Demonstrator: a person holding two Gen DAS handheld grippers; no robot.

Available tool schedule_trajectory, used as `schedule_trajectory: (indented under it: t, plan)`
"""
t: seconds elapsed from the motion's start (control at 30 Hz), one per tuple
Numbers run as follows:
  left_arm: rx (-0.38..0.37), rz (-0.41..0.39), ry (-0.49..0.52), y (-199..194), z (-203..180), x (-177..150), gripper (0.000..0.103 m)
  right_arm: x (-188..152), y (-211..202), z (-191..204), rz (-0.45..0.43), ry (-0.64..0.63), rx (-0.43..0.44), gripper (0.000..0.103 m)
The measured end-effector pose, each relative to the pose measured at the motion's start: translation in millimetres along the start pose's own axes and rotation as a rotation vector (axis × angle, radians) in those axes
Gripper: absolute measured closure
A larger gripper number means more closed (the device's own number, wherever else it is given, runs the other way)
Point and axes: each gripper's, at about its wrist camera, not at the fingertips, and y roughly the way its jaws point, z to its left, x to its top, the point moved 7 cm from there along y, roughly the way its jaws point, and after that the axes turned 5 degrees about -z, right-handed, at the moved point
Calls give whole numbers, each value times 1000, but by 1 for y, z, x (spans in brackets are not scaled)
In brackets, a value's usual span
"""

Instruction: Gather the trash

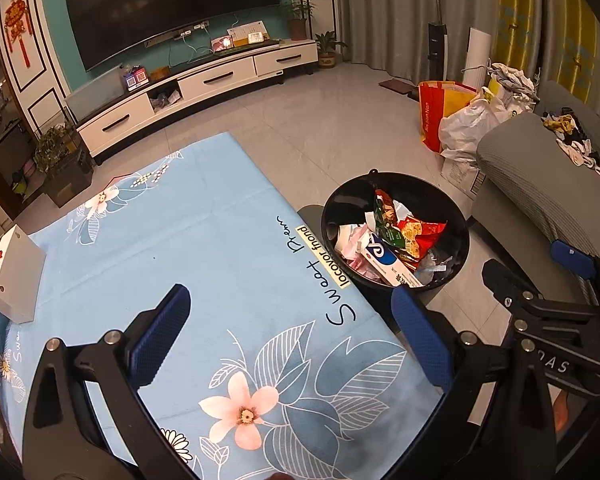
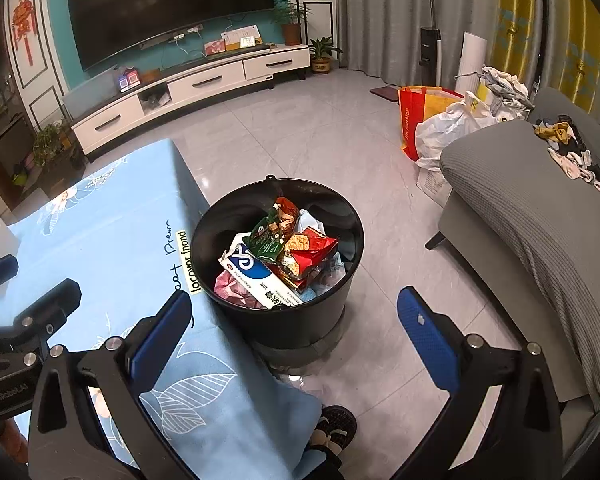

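Observation:
A round black bin (image 1: 460, 236) (image 2: 276, 320) stands on the floor by the table's right edge. It holds trash: a blue-and-white carton (image 1: 384, 258) (image 2: 256, 274), red and green snack wrappers (image 1: 408, 228) (image 2: 296, 244) and crumpled paper. My left gripper (image 1: 292, 312) hovers open over the blue flowered tablecloth (image 1: 204, 240), with nothing between its fingers. My right gripper (image 2: 296, 312) is open too, held just before and above the bin, empty. In the left wrist view the right gripper (image 1: 540, 292) shows at the right edge; in the right wrist view the left gripper (image 2: 32, 292) shows at the left.
A white box (image 1: 14, 274) sits at the table's left edge. A grey sofa (image 2: 532, 216) runs along the right, with bags (image 2: 440, 120) beyond it. A TV cabinet (image 1: 204, 84) lines the far wall. A person's slippered foot (image 2: 336, 428) is under the table's corner.

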Motion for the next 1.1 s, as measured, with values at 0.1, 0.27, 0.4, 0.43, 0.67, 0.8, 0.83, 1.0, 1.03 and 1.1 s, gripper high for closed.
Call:
schedule_trajectory:
  t: [0.1,0.27,0.4,0.43,0.67,0.8,0.83,1.0,1.03,1.1]
  plan:
    - [0,1,-1,1,0,0,3,0,0,0,0,1,0,3]
    - [1,2,-2,1,0,0,3,1,0,-1,1,-2,4,3]
    - [2,1,-1,1,1,0,3,4,1,0,-3,-9,7,3]
    - [2,1,-1,1,1,0,3,5,1,-1,-4,-9,7,3]
    - [5,3,-4,2,1,-1,3,5,1,0,-3,-8,6,3]
    - [5,3,-5,2,1,-1,3,5,0,-1,-3,-10,4,3]
    - [6,3,-4,2,1,-1,3,5,0,-1,-4,-10,5,3]
    - [6,3,-4,2,1,-1,3,6,0,0,-4,-9,7,3]
    - [6,2,-3,2,1,-1,3,6,0,-1,-4,-9,7,3]
    - [6,4,-4,2,1,-1,3,6,0,-1,-4,-11,5,3]
